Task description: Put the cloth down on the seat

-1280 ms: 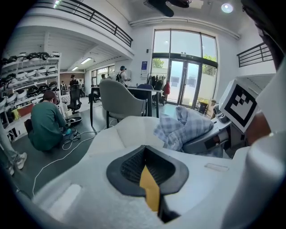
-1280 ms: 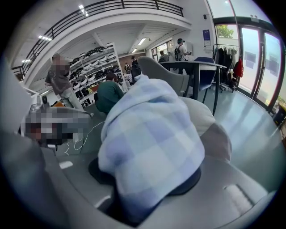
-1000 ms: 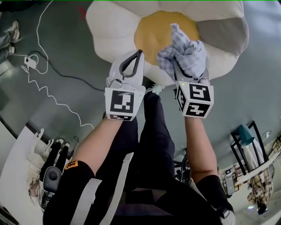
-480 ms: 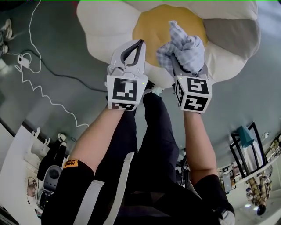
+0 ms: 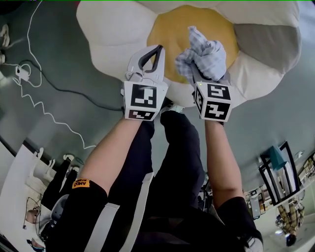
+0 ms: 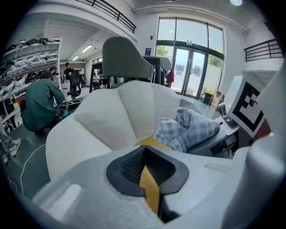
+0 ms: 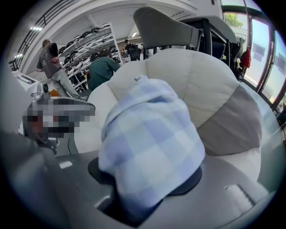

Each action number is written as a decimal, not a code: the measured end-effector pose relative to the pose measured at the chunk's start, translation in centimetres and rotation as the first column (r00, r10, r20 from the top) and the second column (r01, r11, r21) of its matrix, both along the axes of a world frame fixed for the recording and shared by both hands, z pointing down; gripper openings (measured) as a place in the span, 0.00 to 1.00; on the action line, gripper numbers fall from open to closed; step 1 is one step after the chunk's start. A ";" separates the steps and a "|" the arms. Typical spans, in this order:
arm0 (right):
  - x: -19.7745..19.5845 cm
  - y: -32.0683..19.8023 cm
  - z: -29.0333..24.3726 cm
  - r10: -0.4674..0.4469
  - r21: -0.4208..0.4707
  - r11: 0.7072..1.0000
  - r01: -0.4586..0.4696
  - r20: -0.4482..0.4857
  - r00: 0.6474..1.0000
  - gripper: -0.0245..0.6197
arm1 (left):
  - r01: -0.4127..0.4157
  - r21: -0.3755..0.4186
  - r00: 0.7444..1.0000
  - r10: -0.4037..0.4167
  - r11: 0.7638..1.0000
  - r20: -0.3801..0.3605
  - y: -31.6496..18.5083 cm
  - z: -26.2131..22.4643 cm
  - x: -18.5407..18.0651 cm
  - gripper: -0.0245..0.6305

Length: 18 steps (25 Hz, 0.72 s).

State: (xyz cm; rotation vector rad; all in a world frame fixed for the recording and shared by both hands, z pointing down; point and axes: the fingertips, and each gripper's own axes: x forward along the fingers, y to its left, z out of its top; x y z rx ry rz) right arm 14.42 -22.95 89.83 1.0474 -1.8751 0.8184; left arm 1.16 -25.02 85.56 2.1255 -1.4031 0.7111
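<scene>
The cloth (image 5: 206,49), squeezed by the right gripper (image 5: 201,68) fingers, has moved further over the seat (image 5: 113,34), ready to drop; left gripper (image 5: 155,50) fingers together, empty.

Large indoor hall. Floor (image 5: 59,49) smooth, grey-green; a white cable (image 5: 48,115) zigzags across it. Tall glazed doors (image 6: 187,58) at the far end, daylight and greenery beyond. White walls. Strip lights (image 6: 87,48) under a railed mezzanine (image 6: 109,10). Shelving racks (image 6: 24,53) line one side, stocked. A person in a green top (image 6: 40,105) crouches beside them.
</scene>
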 end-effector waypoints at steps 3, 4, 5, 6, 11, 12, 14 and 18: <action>-0.2 -0.1 1.7 0.001 -0.001 1.000 -0.001 -0.004 1.000 0.42 | -0.017 0.000 1.000 0.017 1.000 0.005 -0.3 1.8 0.0 0.04; -0.2 -0.2 2.3 0.000 -0.001 1.000 0.000 -0.007 1.000 0.42 | -0.021 0.000 1.000 0.021 1.000 0.008 -0.4 2.4 0.0 0.04; -0.2 -0.2 2.8 0.000 -0.002 1.000 0.000 -0.011 1.000 0.42 | -0.024 -0.001 1.000 0.024 1.000 0.012 -0.5 3.0 -0.1 0.04; -0.3 -0.2 3.3 -0.002 -0.003 1.000 0.002 -0.015 1.000 0.42 | -0.026 -0.003 1.000 0.026 1.000 0.015 -0.6 3.5 -0.2 0.04; -0.4 -0.2 5.7 -0.021 -0.025 0.999 0.021 -0.032 0.999 0.43 | -0.026 -0.011 0.999 0.026 1.000 0.023 -1.0 5.1 -0.7 0.04; -0.3 -0.3 6.1 -0.024 -0.027 0.999 0.023 -0.038 0.999 0.43 | -0.027 -0.012 0.999 0.028 1.000 0.020 -1.1 5.3 -0.6 0.04; 0.0 -0.5 6.8 -0.030 -0.032 0.999 0.029 -0.047 0.998 0.43 | -0.032 -0.011 0.999 0.032 0.999 0.015 -1.5 5.5 -0.2 0.04; 0.2 -0.4 8.1 -0.043 -0.051 0.998 0.041 -0.045 0.998 0.45 | -0.042 -0.011 0.999 0.042 0.999 0.008 -1.4 6.1 0.8 0.04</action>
